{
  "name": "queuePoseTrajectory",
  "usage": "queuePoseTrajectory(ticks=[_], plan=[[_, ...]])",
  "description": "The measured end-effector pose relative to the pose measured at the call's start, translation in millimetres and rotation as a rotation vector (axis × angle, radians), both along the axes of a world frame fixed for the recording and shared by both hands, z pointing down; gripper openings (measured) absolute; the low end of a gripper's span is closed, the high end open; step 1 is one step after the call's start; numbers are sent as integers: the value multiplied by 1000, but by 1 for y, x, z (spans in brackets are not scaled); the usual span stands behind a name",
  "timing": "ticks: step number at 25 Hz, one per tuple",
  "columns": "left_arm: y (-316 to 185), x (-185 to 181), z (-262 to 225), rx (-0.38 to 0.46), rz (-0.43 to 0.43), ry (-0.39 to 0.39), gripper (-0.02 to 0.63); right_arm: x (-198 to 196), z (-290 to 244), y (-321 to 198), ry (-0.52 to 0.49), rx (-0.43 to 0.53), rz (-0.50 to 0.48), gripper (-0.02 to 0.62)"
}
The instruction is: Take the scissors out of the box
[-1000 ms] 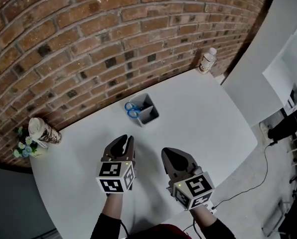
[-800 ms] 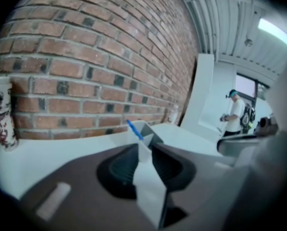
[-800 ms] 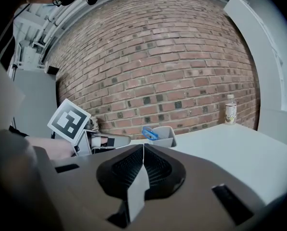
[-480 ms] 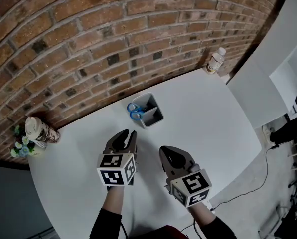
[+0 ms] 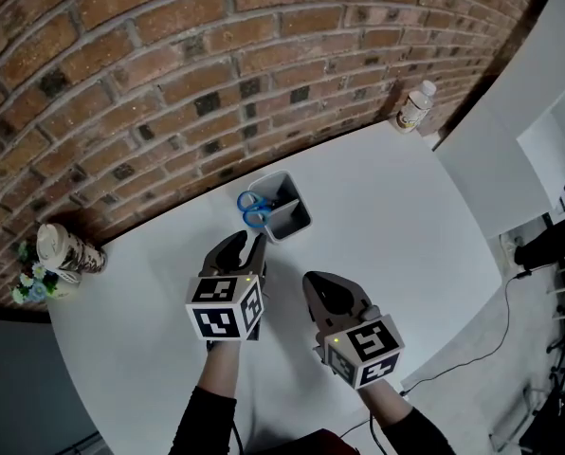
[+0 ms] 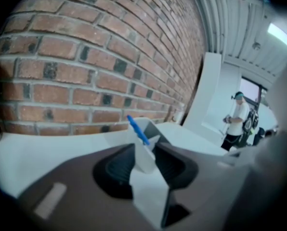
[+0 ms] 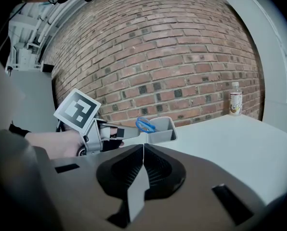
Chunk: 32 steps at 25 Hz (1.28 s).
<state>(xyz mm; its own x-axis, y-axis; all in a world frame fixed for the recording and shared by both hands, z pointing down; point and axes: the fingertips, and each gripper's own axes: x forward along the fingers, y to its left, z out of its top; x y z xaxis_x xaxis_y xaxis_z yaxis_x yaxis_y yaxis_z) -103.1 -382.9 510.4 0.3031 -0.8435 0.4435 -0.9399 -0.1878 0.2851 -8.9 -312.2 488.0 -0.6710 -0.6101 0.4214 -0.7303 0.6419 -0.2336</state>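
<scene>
A grey two-compartment box [image 5: 287, 211] stands on the white table near the brick wall. Blue-handled scissors [image 5: 251, 209] stick upright out of its left compartment. My left gripper [image 5: 248, 245] sits just short of the box, pointing at the scissors [image 6: 137, 129]; its jaws have just been opening and stand open with nothing between them. In the left gripper view the box [image 6: 155, 129] shows through the gap of that gripper [image 6: 146, 153]. My right gripper [image 5: 332, 292] hangs back to the right, its jaws shut on nothing [image 7: 143, 148]. The right gripper view shows scissors [image 7: 144, 124], box [image 7: 165, 131] and left gripper [image 7: 126, 135].
A small bottle [image 5: 415, 107] stands at the table's far right corner by the wall. A paper cup [image 5: 63, 249] and small flowers [image 5: 27, 287] are at the far left. The table's [image 5: 406, 216] edge curves round on the right. A person stands far off in the left gripper view.
Both grippers have moved forward toward the box, the left one furthest, ending just short of the scissors. The gap between the left jaws has widened.
</scene>
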Motion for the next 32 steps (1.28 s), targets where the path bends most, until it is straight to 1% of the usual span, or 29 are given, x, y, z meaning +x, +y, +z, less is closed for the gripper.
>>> queuePoseTrajectory(ticks=[5, 10, 13, 16, 21, 24, 32], plan=[[-13, -1, -1, 10, -24, 16, 126, 3, 5, -4, 18, 23, 3, 9], [-23, -2, 1, -5, -38, 55, 126, 6, 8, -6, 22, 14, 9, 9], [-28, -2, 1, -8, -41, 66, 123, 9, 10, -9, 25, 10, 17, 8], [-32, -3, -2, 4, -51, 55, 87, 9, 11, -11, 25, 5, 23, 9], [-33, -3, -3, 13, -64, 69, 71, 11, 11, -13, 32, 2, 29, 9], [-33, -3, -7, 34, -72, 40, 32, 13, 12, -12, 35, -9, 35, 8], [-35, -1, -13, 71, -66, 24, 31, 16, 8, -14, 34, -3, 51, 9]])
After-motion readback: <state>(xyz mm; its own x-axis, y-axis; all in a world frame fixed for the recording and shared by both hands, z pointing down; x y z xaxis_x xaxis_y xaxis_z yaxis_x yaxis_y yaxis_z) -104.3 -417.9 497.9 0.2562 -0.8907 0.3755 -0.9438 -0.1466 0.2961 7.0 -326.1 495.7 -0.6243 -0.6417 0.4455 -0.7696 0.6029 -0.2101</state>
